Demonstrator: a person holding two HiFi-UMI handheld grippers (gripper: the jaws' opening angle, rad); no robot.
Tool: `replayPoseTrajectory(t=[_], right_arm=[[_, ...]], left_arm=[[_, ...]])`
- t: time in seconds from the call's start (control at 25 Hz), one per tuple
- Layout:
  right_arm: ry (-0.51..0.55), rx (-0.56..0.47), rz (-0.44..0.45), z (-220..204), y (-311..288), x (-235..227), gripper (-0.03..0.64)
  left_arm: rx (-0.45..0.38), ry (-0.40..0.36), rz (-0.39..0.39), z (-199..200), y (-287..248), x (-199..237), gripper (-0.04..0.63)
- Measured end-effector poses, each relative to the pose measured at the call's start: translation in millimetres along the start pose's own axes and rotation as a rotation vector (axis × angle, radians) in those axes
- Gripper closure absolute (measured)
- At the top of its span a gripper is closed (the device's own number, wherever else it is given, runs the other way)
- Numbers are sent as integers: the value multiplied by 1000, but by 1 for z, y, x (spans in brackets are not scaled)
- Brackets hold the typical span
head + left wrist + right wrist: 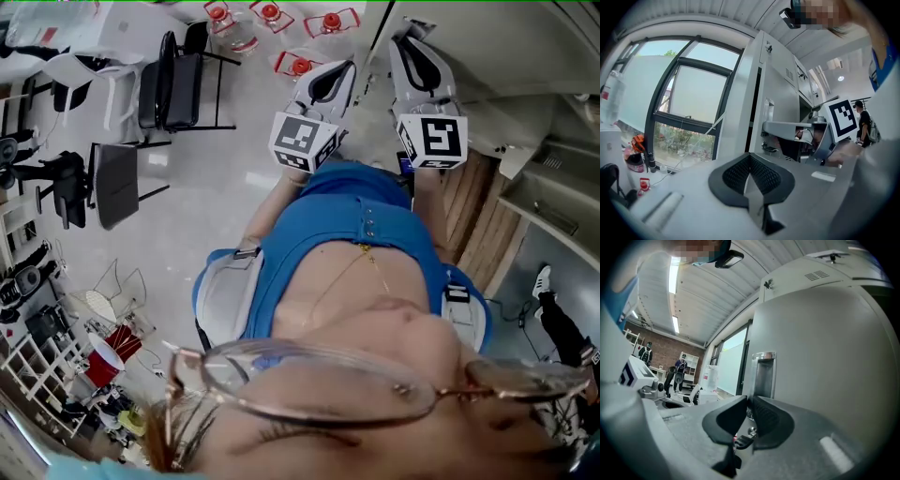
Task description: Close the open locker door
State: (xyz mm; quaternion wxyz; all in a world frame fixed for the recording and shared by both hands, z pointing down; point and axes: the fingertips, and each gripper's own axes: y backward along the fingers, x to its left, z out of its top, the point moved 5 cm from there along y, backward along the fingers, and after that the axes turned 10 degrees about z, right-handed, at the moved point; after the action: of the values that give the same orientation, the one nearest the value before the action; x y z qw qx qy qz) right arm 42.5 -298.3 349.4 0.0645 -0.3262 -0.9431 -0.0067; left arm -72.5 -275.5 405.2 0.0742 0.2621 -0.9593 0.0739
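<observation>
Just before the right claw (748, 401), clenched on nothing, stands the grey locker door (825, 352) with its recessed handle (764, 373). Beside it the left claw (750, 158), clenched and empty too, faces the door's edge; a window (689, 93) lies beyond.

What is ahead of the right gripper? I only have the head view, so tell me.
Observer: A grey locker door fills the right gripper view, its recessed handle just beyond the right gripper.
Operator: Report its jaws.
Observer: Drawn together, nothing between them.
Operator: Now the other one.
Observer: The left gripper has its jaws together, empty, facing a dark vertical gap beside that door.
</observation>
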Motion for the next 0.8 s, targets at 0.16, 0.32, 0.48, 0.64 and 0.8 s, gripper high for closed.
replayPoseTrajectory(t=[0.16,0.32,0.48,0.64,0.8], right_arm=[[2,4,-56,-3,-12,-5,576],[9,5,-104,-6,-20,-8,575],[8,8,-145,-7,-25,-12,575],[10,5,-186,-10,-28,-14,575],[26,12,-214,-10,-29,-16,572]], left_arm=[[3,0,-32,-1,-8,12,595],[10,-2,-57,-3,-11,22,595],[21,2,-83,-5,-16,29,595],[26,1,-116,-7,-21,30,595],[31,4,-140,-8,-26,30,595]])
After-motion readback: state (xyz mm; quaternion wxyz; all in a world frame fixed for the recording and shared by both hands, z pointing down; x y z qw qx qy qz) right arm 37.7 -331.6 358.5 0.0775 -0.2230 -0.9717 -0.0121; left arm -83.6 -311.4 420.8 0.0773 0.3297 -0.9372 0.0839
